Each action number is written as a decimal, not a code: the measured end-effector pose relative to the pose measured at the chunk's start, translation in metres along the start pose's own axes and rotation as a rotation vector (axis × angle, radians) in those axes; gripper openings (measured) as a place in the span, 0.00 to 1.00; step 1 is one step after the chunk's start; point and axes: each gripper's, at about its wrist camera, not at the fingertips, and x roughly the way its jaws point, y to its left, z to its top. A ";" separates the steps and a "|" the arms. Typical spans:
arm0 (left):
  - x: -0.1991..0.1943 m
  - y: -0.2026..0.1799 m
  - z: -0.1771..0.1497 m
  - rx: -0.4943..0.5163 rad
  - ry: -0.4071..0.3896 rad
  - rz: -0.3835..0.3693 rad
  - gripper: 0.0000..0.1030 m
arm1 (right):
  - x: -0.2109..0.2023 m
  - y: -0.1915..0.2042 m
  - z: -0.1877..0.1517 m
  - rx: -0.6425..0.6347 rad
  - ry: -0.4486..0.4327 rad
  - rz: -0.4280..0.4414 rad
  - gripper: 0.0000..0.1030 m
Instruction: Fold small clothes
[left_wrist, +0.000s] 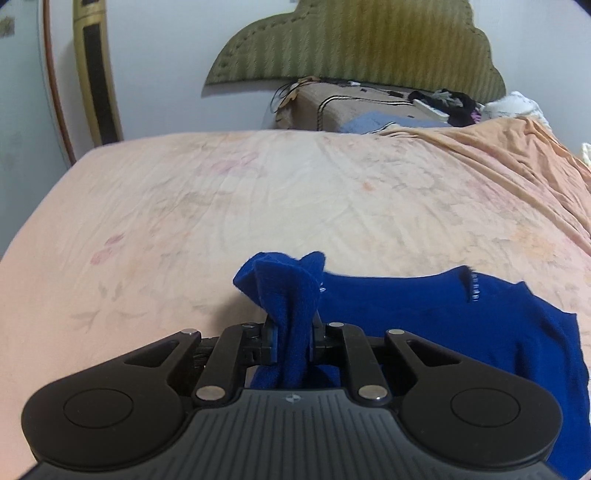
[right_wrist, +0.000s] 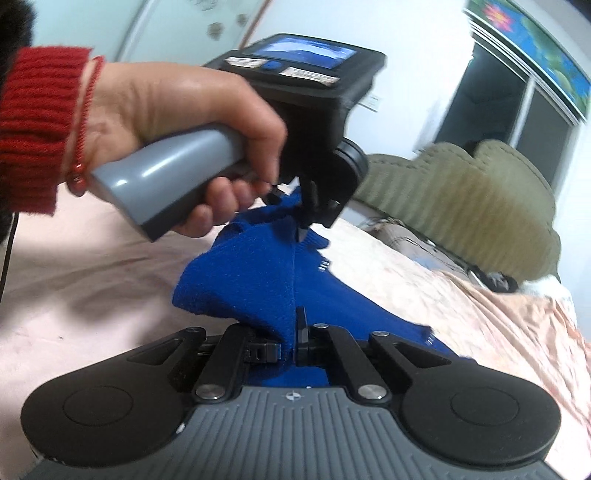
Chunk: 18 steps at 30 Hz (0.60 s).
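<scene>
Above the peach bed sheet (left_wrist: 258, 192), my left hand-held gripper (left_wrist: 293, 328) and right hand-held gripper (right_wrist: 291, 332) each pinch the blue garment (left_wrist: 461, 314), lifting one edge; next I'd carry it across evenly.

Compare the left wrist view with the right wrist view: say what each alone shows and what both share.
Only the left wrist view shows the left gripper close up, shut on the blue garment. Only the right wrist view shows the person's hand, its red sleeve, a window, and the right gripper shut on the garment. Both share the garment, the peach bedsheet and the green headboard.
</scene>
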 end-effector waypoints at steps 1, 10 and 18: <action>-0.003 -0.008 0.001 0.013 -0.008 0.002 0.13 | -0.005 -0.005 -0.002 0.014 -0.003 -0.006 0.03; -0.015 -0.076 0.007 0.099 -0.048 -0.016 0.13 | -0.035 -0.040 -0.029 0.105 -0.008 -0.041 0.03; -0.011 -0.121 0.005 0.145 -0.036 -0.041 0.13 | -0.053 -0.067 -0.047 0.165 0.004 -0.056 0.03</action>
